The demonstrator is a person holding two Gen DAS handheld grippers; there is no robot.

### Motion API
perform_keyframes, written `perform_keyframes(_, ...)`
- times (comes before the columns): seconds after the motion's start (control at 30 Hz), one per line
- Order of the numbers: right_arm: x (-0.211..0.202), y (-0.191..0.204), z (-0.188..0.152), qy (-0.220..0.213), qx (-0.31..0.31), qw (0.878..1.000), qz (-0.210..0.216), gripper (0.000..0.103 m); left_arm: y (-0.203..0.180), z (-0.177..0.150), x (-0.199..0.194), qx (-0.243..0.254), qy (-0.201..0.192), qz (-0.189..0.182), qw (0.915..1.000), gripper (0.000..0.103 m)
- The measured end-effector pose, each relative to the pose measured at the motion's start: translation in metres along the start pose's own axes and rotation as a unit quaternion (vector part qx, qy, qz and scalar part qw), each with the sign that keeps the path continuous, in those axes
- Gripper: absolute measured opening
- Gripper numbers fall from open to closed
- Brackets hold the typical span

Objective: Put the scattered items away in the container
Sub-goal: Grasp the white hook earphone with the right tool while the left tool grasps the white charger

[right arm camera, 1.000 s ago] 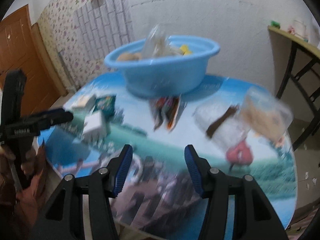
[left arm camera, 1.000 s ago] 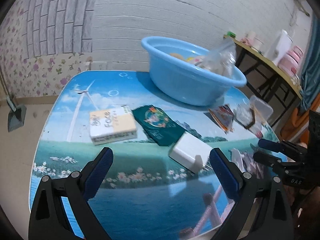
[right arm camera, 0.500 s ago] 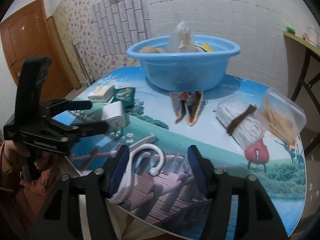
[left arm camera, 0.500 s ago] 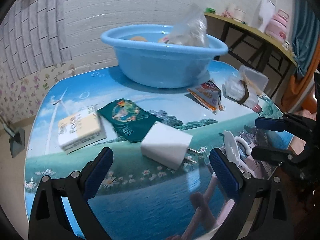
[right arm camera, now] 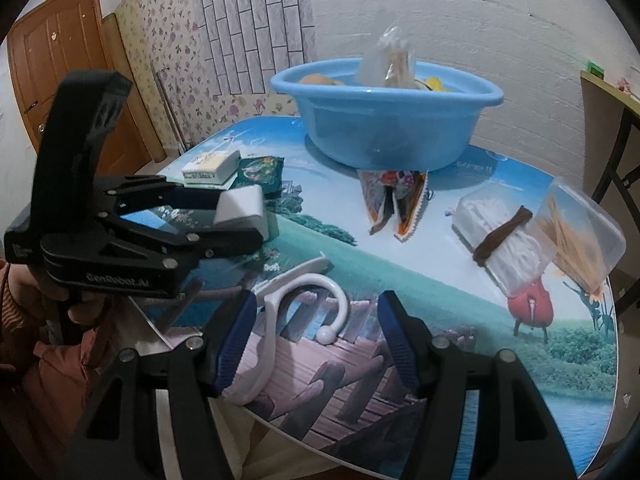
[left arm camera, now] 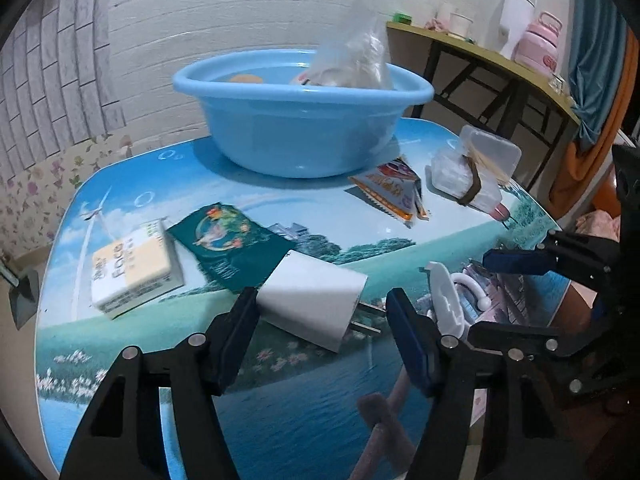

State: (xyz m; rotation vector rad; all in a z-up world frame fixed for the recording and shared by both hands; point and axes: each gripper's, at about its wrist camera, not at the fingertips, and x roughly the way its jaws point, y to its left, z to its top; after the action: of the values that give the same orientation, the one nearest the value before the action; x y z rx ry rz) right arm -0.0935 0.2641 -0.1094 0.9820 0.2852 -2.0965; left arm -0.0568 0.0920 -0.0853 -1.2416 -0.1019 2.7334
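On the table with the sea and sky picture, the left gripper is closing its two jaws around a white charger. The left blue pad is touching the charger's side, but the right pad is still a little way off by the metal prongs, so it is not squeezing yet. The charger is lying flat near the front of the table.

The right gripper is sitting low at the table's near edge with its jaws partly open. A white plastic hook is lying between them, leaning against the left pad. I cannot tell if it is being pinched.

At the back, a blue basin is standing with a clear bag poking out of it. Just in front of it, snack packets are lying. Beside them a clear box of white cotton swabs and a clear box of toothpicks are resting close together. A small white and yellow box and a green packet are lying just behind the charger.
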Motion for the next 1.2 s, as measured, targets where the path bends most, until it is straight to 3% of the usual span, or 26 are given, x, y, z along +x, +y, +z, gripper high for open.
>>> perform_keyframes(0.3,0.009,0.001,-0.003,0.012,0.001,1.000,0.003,0.062,0.016,-0.010,-0.011,-0.021,0.002,0.029,0.9993,0.065)
perform_keyframes(0.43,0.007,-0.005,-0.002,0.007,0.018,1.000,-0.005,0.045,0.020,-0.013,-0.010,-0.027,0.005,0.037,0.9989,0.068)
perform_keyframes(0.53,0.006,-0.014,-0.003,0.004,0.040,0.999,-0.015,0.045,0.020,-0.014,-0.010,-0.027,0.006,0.039,0.9989,0.074)
perform_keyframes(0.97,0.005,-0.037,-0.002,0.000,0.076,0.995,-0.057,0.045,0.014,-0.021,-0.006,-0.006,0.013,0.040,0.9991,0.076)
perform_keyframes(1.0,0.005,-0.037,-0.002,0.000,0.075,0.996,-0.058,0.045,0.013,-0.021,-0.008,0.000,0.009,0.036,0.9993,0.075)
perform_keyframes(1.07,0.005,-0.037,-0.002,0.001,0.074,0.996,-0.057,0.045,0.008,-0.022,-0.014,0.013,-0.004,0.032,0.9994,0.063)
perform_keyframes(1.2,0.007,-0.033,-0.002,0.003,0.061,0.997,-0.054,0.046,0.003,-0.022,-0.015,0.026,-0.001,0.025,0.9993,0.061)
